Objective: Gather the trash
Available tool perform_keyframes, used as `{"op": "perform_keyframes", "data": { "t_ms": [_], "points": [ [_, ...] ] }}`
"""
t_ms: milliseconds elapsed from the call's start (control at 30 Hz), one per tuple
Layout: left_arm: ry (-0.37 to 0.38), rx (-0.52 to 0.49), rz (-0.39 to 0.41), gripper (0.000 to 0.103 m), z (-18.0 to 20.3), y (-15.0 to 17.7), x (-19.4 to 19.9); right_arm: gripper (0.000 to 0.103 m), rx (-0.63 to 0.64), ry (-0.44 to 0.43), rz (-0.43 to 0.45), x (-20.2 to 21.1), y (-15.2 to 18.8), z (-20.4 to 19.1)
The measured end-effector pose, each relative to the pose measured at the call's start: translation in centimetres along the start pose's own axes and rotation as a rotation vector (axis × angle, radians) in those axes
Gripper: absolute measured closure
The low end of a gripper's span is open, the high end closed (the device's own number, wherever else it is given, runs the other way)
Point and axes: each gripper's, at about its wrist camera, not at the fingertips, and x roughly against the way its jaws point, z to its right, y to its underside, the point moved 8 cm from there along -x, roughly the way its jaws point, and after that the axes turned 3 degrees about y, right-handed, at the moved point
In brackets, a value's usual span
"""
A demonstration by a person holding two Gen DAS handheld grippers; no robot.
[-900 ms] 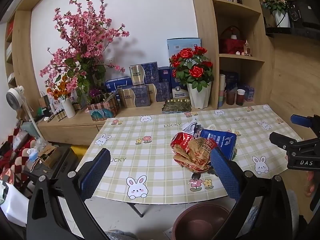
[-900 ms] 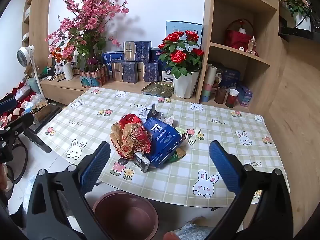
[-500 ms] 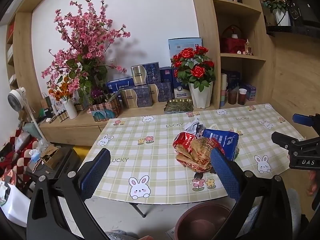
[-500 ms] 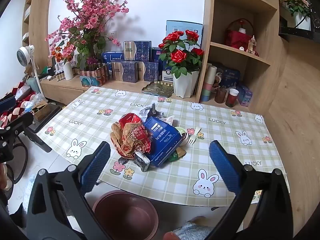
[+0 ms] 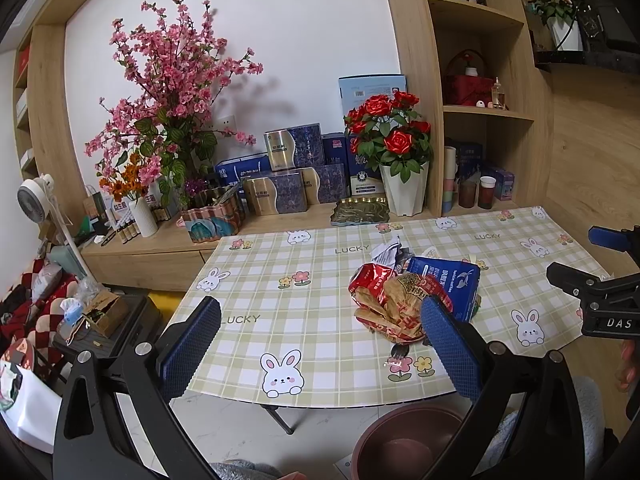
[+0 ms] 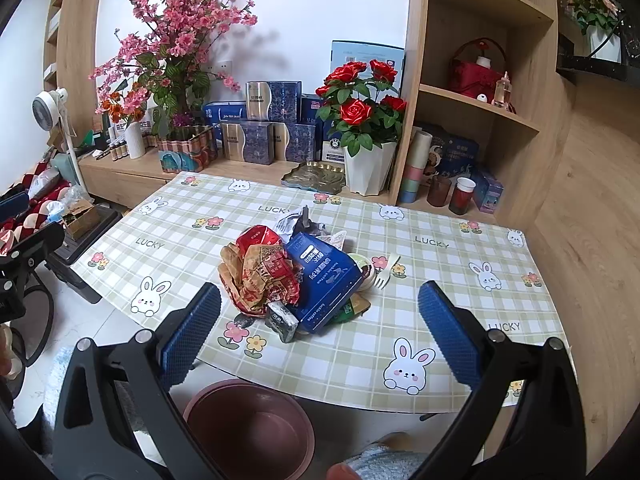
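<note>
Checked bunny tablecloth (image 6: 448,272) — crumpled red-and-brown wrappers (image 6: 260,276) beside blue coffee pouch (image 6: 326,280)

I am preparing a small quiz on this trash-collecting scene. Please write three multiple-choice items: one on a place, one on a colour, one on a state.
1. Where does the brown bin stand?
A. On the floor by the table's near edge
B. On the table
C. On the shelf

2. What colour is the flat coffee packet in the trash pile?
A. Yellow
B. Blue
C. White

3. How is the right gripper?
A. Shut on the fork
B. Shut on a wrapper
C. Open, holding nothing

Answers:
1. A: its rim shows below the tablecloth edge.
2. B: blue with white print.
3. C: the pads stand wide apart, and the plastic fork lies untouched.
</note>
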Motion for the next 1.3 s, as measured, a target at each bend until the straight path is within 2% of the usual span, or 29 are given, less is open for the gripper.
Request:
{"op": "perform_keyframes", "data": {
  "t_ms": [1300],
  "points": [
    [0.002,0.003,-0.002,0.005,-0.04,-0.03,0.03,0.006,0.004,0.002,0.000,0.11,0.10,0.27]
  ]
}}
